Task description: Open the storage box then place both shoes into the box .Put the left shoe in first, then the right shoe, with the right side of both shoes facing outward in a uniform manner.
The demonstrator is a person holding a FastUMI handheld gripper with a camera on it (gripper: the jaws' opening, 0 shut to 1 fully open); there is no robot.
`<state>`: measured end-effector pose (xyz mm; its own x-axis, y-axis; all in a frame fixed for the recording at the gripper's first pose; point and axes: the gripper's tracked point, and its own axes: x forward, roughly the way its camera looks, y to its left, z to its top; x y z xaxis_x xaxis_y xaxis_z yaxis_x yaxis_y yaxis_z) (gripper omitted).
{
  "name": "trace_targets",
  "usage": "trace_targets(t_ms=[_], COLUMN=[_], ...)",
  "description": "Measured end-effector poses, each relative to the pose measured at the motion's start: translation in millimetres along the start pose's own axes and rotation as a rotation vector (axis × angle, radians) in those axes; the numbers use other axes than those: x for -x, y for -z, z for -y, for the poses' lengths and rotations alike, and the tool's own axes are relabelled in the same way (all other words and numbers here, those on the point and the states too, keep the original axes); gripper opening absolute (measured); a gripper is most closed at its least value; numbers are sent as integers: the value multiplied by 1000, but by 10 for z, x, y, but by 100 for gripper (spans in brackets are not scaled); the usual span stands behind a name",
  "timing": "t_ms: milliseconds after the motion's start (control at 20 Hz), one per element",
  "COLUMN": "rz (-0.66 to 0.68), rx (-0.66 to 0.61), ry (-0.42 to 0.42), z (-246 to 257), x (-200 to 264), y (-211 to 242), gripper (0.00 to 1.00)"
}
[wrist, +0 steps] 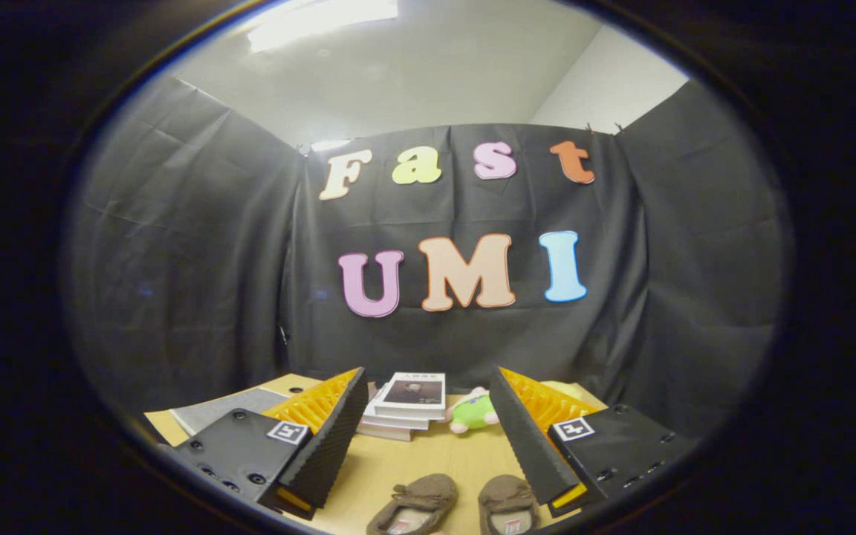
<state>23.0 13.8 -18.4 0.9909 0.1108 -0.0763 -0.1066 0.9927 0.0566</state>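
Two brown shoes (458, 505) are lying side by side on the counter (413, 464), low between the fingers of the hand-held gripper (428, 423), with their openings turned toward the camera. Which shoe is the left one is hard to tell from this angle. The fingers are standing wide apart, holding nothing, raised above the counter and aimed across it rather than down at the shoes.

Beyond the fingers a stack of books (407, 405) is resting near the back of the counter, and a green plush toy (472, 412) is sitting just beside it. A grey flat item (212, 412) is lying at the counter's far corner behind one finger; whether this is part of the storage box cannot be told.

The chief risk, as I judge it, is ordering: reaching for a shoe while the box is unopened, or picking the wrong shoe first because the pair look alike. The soft uppers may also collapse under a pinch, twisting the shoe so its side faces wrongly.
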Motion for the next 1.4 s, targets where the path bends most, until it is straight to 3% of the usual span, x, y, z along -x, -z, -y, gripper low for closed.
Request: trace_targets(t_ms=[300, 600, 1400], rz=[-81, -252, -665], rx=[-134, -362, -995], ry=[-49, -200, -303], z=[-274, -909, -1680], x=[-12, 66, 188], y=[232, 656, 1927], gripper=[100, 100, 98])
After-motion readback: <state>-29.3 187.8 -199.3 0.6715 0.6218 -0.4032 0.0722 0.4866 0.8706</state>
